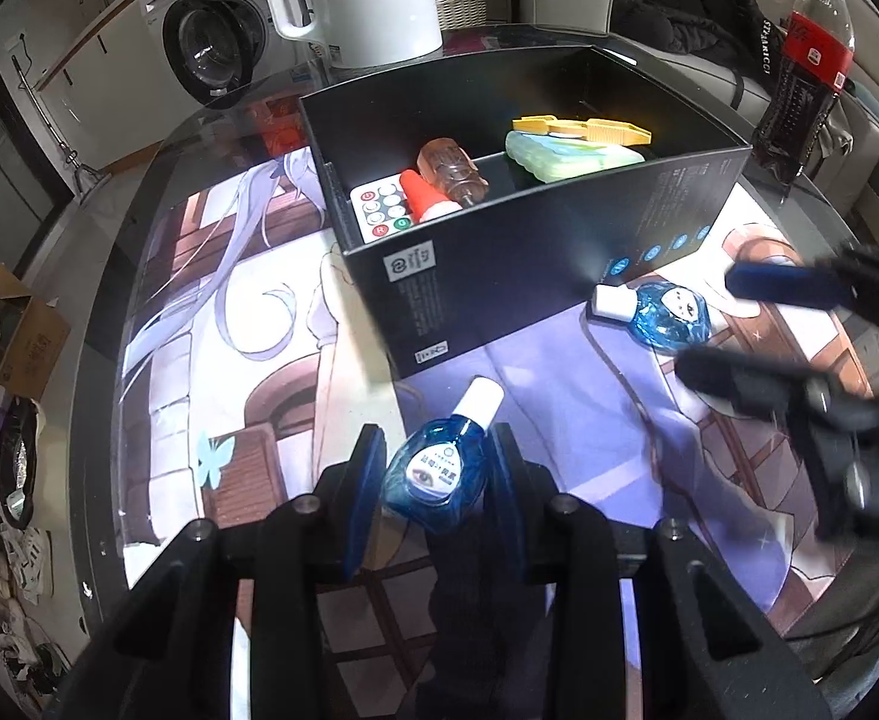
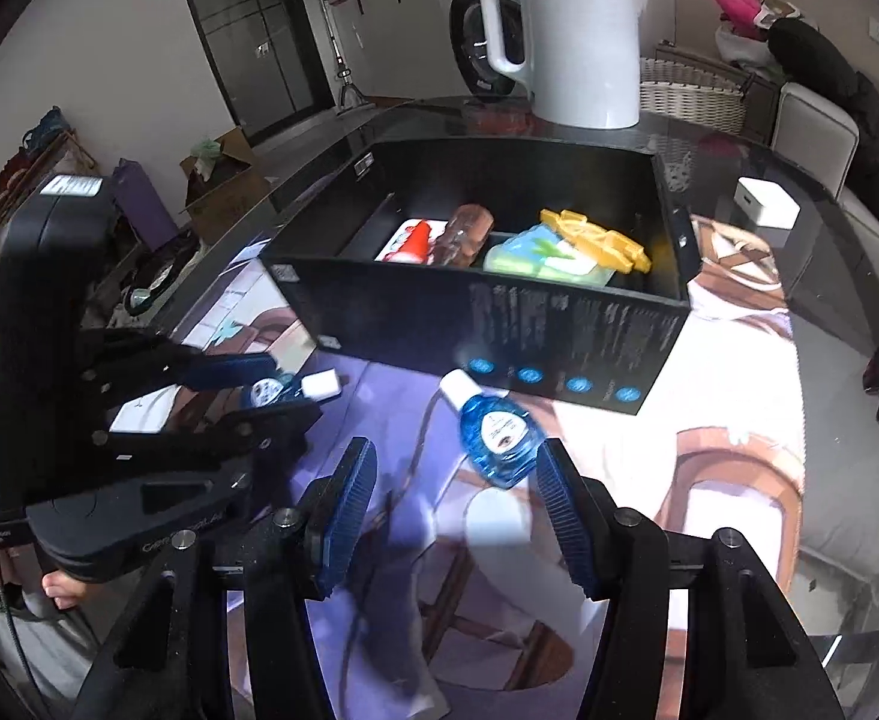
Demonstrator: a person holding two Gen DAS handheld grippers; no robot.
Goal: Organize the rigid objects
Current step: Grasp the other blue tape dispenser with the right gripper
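Observation:
A black box (image 1: 499, 276) stands on the printed mat; it also shows in the right wrist view (image 2: 499, 324). It holds a remote (image 1: 379, 207), a red-capped tube (image 1: 421, 195), a brown bottle (image 1: 451, 171), a green case (image 1: 565, 153) and a yellow clip (image 1: 583, 127). One blue bottle with a white cap (image 1: 439, 468) lies between the fingers of my open left gripper (image 1: 436, 474), pads close to its sides; it also shows in the right wrist view (image 2: 271, 390). A second blue bottle (image 2: 496, 432) lies just ahead of my open right gripper (image 2: 451, 516), near its right finger.
A white kettle (image 2: 571, 36) stands behind the box. A cola bottle (image 1: 805, 72) stands at the far right. A small white cube (image 2: 766, 204) lies right of the box. The round table's edge (image 1: 103, 276) curves along the left.

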